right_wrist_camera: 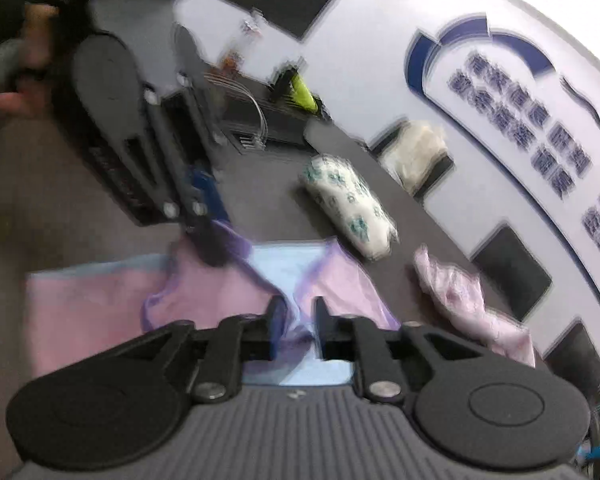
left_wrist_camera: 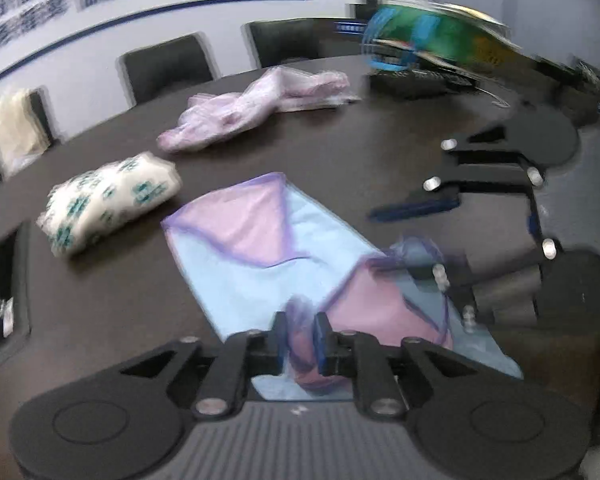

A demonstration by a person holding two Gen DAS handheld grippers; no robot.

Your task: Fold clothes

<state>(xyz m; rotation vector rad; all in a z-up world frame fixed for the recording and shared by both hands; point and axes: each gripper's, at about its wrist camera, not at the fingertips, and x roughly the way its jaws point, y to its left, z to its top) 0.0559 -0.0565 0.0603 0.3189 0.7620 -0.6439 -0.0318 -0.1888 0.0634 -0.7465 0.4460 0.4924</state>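
left gripper: jaws pinched on purple-edged fabric of the pink-and-blue garment | right gripper: jaws nearly closed on its purple hem | garment: on dark bench, centre | rolled white-green cloth at 10 o'clock

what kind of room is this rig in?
Probably an office meeting room: a large dark table, black chairs along its far side, and a white wall with blue lettering. Loose garments lie on the table for folding.
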